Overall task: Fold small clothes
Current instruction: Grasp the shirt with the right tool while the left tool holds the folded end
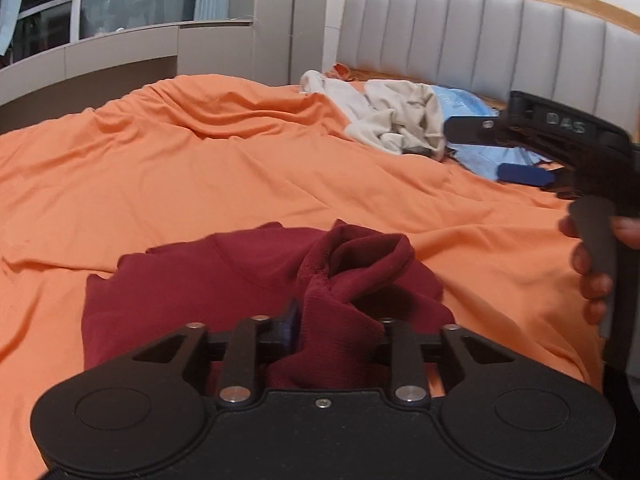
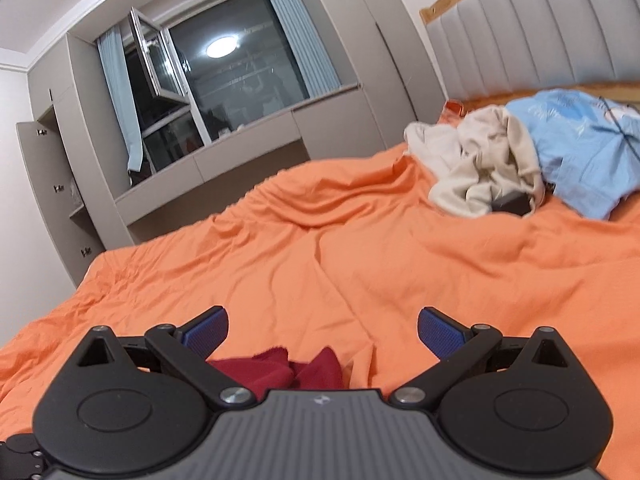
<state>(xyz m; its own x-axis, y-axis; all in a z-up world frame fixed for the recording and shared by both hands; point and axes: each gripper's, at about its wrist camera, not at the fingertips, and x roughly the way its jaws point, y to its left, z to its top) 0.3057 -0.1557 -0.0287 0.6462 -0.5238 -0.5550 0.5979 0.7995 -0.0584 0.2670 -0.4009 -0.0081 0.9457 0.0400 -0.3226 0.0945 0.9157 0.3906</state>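
Maroon garment bunching between the left jaws on the orange bed

Left hand-held gripper (image 1: 334, 320) is sitting low over the bed with its jaws part-way apart, and a fold of the maroon garment (image 1: 224, 280) is standing up between them. One dark pad is showing just to the left of the fold; the other is hidden behind the cloth, so whether the pads are pressing on it cannot be told. The fold is rising as a loose, rolled ridge, leaning up and to the right, away from the camera. The rest of the garment is lying flat on the orange sheet (image 1: 200, 152), spreading out to the left of the jaws, its long axis running roughly left to right across the view, its far edge ragged and uneven.

Right hand-held gripper (image 2: 322, 330) is hovering over bare sheet with its blue-padded jaws standing wide apart and nothing between them. In its own view a small piece of the maroon garment is peeking out below the jaws, close to the body of the tool. In the left wrist view the same tool is appearing at the right edge, gripped by a hand (image 1: 592, 264).

Farther up the bed, near the grey padded headboard (image 1: 480, 40), a crumpled beige garment (image 1: 400, 120) is lying against a light blue one (image 1: 484, 160). A window (image 2: 224, 76) with blue curtains is sitting beyond the bed.
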